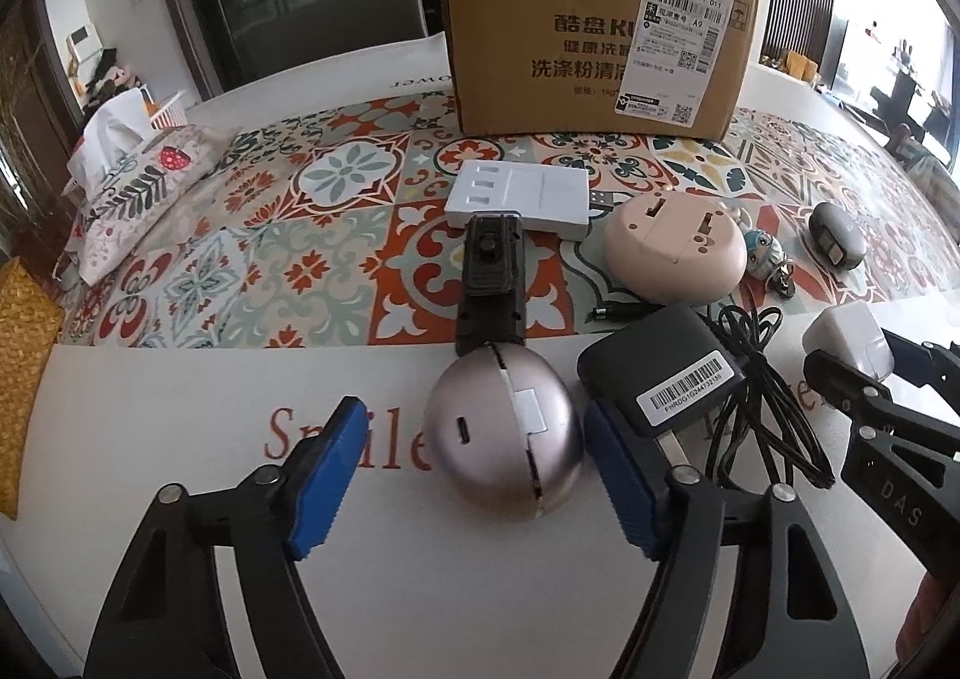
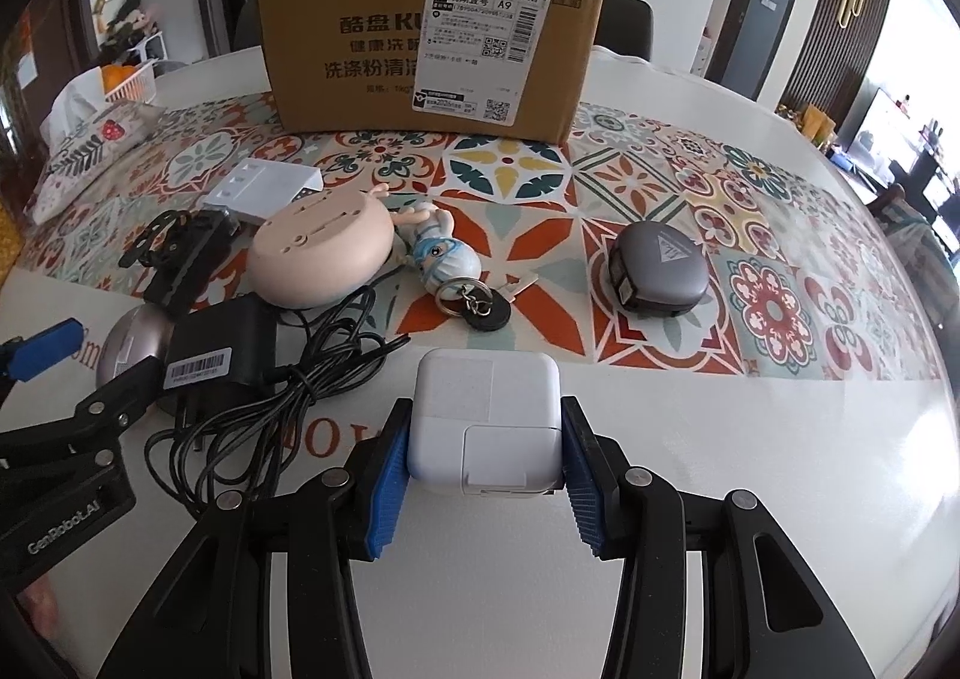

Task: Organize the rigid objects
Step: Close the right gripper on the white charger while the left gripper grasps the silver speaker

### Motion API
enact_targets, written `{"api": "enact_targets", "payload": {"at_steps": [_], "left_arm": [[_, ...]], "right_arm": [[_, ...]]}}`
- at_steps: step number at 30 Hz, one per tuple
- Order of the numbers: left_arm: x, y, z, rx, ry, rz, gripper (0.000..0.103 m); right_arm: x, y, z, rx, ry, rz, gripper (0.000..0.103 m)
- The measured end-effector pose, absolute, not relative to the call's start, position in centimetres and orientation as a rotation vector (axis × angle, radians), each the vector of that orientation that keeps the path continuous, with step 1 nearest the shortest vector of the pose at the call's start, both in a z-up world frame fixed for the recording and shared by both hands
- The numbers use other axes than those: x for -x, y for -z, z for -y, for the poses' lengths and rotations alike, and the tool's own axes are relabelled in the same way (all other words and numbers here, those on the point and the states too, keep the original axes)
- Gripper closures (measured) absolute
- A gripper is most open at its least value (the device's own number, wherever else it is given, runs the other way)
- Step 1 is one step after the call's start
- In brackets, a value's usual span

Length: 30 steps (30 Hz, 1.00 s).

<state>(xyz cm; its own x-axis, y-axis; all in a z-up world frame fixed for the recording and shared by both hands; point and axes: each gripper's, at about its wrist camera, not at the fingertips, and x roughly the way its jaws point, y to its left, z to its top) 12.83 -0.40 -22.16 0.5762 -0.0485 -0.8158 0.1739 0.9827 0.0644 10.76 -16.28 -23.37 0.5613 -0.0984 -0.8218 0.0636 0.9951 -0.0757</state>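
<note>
My left gripper (image 1: 474, 469) is open around a round pinkish-silver device (image 1: 501, 436) on the white table; its right pad looks close to the device, its left pad stands apart. My right gripper (image 2: 483, 460) is shut on a white square charger (image 2: 486, 427), which also shows in the left wrist view (image 1: 849, 340). A cardboard box (image 2: 420, 43) stands at the back on the patterned mat. Between lie a black power adapter (image 1: 660, 373) with tangled cable, a beige round device (image 1: 675, 253), a white flat box (image 1: 522, 193), a black bracket (image 1: 492, 283), a figurine keychain (image 2: 447, 259) and a grey tape measure (image 2: 657, 268).
A tissue pouch (image 1: 132, 187) lies at the far left of the mat. A white basket (image 2: 135, 79) sits behind it. Chairs stand beyond the table's far edge. The table rim curves away at the right.
</note>
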Motion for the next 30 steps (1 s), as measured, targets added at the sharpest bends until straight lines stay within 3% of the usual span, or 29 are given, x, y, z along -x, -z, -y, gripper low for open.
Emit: {"api": "enact_targets", "payload": {"at_steps": [11, 19, 30], "left_arm": [[-13.3, 23.4, 0.5, -0.093, 0.140, -0.961, 0.049], [-13.0, 22.6, 0.4, -0.104, 0.144, -0.958, 0.049], [-12.8, 17.4, 0.3, -0.094, 0.153, -0.898, 0.049]], "right_arm": [[-10.7, 23.7, 16.3, 0.026, 0.084, -0.980, 0.056], [-10.4, 22.9, 15.9, 0.021, 0.069, -0.964, 0.056], [-10.3, 19.0, 15.7, 0.012, 0.043, -0.899, 0.056]]}}
